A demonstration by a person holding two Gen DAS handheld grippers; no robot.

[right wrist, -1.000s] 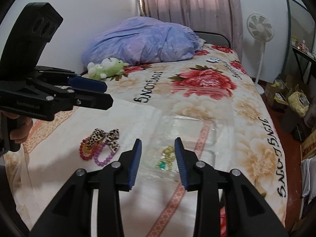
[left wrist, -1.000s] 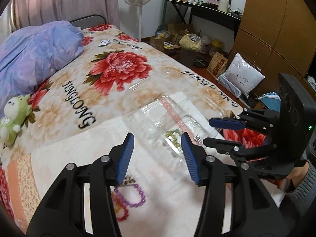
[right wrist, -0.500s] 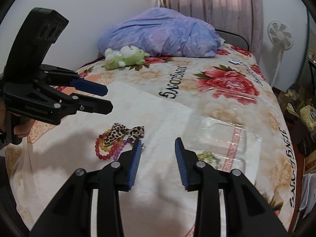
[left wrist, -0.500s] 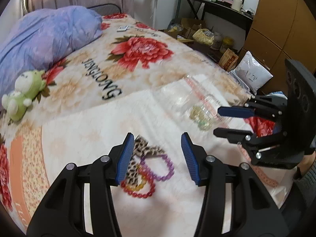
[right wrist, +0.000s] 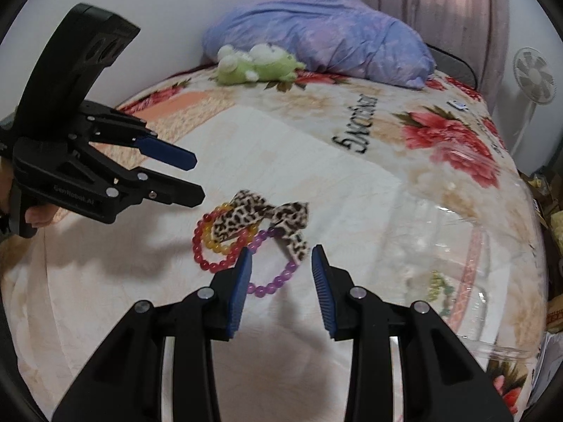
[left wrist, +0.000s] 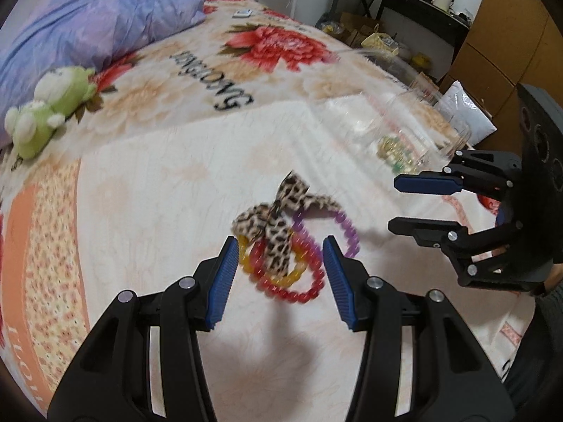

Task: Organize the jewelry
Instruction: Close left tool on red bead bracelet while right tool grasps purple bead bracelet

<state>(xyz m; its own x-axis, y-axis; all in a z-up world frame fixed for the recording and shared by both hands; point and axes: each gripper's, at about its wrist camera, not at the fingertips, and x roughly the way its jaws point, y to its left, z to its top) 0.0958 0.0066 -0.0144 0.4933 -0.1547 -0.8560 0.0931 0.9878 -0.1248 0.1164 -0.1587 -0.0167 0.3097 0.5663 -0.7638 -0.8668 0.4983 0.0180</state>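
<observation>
- Bed (left wrist: 218,81): covered with a floral blanket; a pale cloth (left wrist: 147,190) lies over the near part and carries all the jewelry.
- Quilt (right wrist: 316,31): purple, bunched at the head of the bed, with a green plush toy (right wrist: 257,65) beside it. Neither is involved.
- Clear box (right wrist: 468,274): transparent, lying on the cloth to the right of the loose pile; a small gold and green piece (right wrist: 440,288) already sits inside.
- Left tool (left wrist: 278,263): open, holding nothing. The loose pile lies directly ahead, between and just beyond its tips.
- Right tool (right wrist: 281,270): open, holding nothing, aimed at the same pile from the opposite side.
- Leopard-print bow (left wrist: 278,218): draped across the top of the bracelets, its long axis crosswise to the left tool.
- Red bracelet (left wrist: 299,281) and yellow bracelet (left wrist: 246,263): overlapped, on the left tool's side of the pile.
- Purple bracelet (right wrist: 271,281): its near arc lies between the right tool's tips.
- Assessment: each tool is nearest a different bracelet, so the purple one suits the right tool. The bow overlaps the bracelets; lifting one may drag the rest.
</observation>
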